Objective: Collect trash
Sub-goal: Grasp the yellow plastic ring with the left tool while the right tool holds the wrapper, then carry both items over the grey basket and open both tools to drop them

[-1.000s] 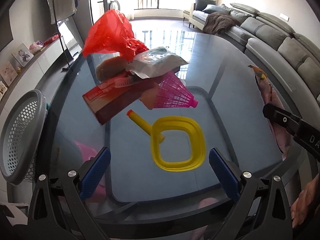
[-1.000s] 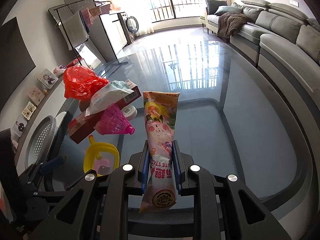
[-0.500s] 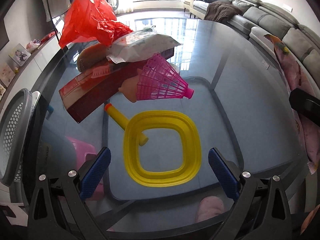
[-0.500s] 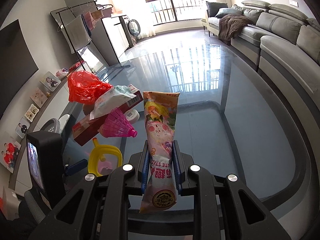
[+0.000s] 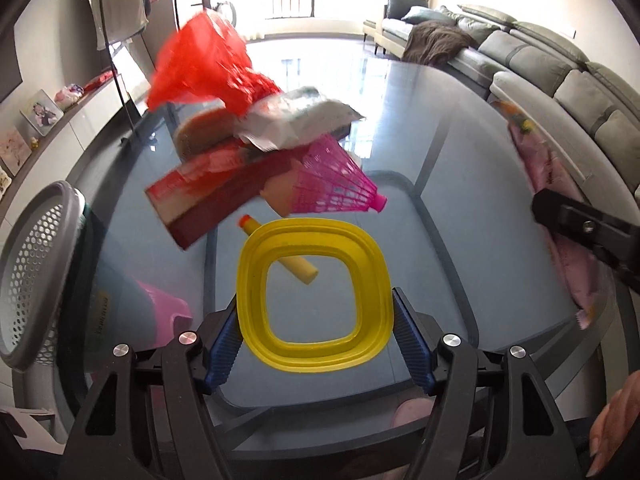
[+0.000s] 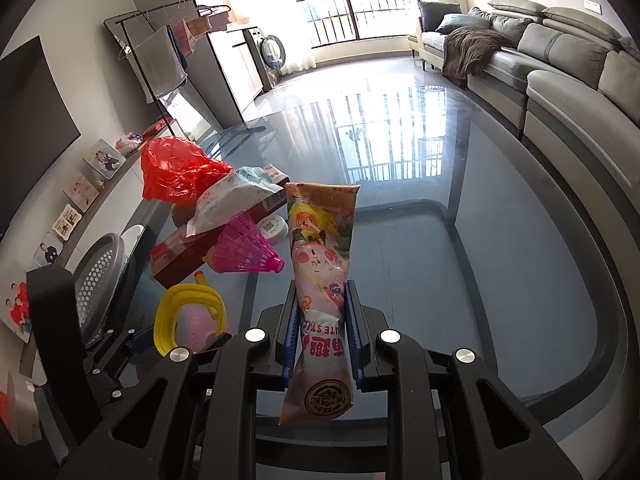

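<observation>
Left wrist view, far left: grey perforated basket (image 5: 38, 280) beside the glass table (image 5: 460, 208).
Pile: red plastic bag (image 5: 204, 68), white wrapper (image 5: 296, 122) and red box (image 5: 216, 196) stacked together, pink shuttlecock (image 5: 336, 186) against them.
Left gripper (image 5: 316, 340): jaws closing around the yellow frame (image 5: 312, 292); blue pads (image 5: 224, 344) at its sides, contact unclear.
Peg: a yellow stick (image 5: 280, 248) lies under the frame's far edge.
Right gripper (image 6: 322, 340): clamped narrow on the pink snack packet (image 6: 322, 264), upright above the glass.
Far right: grey sofa (image 6: 560, 80).

red bag (image 5: 200, 64) blurred, snack pkt (image 5: 560, 208) part-hidden
</observation>
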Available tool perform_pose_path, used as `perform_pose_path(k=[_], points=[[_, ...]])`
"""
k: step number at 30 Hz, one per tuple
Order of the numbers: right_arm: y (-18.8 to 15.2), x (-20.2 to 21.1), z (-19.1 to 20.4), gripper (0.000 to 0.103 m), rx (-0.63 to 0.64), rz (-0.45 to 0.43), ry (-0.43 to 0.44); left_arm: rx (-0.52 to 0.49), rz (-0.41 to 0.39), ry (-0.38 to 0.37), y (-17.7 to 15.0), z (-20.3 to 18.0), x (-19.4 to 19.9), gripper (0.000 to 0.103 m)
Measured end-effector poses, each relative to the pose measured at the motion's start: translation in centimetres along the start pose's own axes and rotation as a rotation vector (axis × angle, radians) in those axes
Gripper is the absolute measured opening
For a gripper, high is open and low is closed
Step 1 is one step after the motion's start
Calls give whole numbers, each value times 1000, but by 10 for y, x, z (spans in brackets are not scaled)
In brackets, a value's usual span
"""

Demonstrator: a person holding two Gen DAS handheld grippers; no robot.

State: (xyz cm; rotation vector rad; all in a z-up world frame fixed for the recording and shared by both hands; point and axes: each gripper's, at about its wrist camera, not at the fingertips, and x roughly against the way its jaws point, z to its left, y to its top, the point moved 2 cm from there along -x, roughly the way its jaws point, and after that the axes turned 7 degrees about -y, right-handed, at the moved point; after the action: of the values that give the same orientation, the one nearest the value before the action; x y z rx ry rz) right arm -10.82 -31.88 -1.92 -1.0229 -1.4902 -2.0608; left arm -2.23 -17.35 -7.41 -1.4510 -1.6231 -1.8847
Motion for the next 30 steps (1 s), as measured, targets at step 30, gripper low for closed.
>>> perform_pose_path(k=[30], points=[[6, -78, 351, 21, 473, 136, 520, 321, -149, 432, -33, 288, 151, 67]])
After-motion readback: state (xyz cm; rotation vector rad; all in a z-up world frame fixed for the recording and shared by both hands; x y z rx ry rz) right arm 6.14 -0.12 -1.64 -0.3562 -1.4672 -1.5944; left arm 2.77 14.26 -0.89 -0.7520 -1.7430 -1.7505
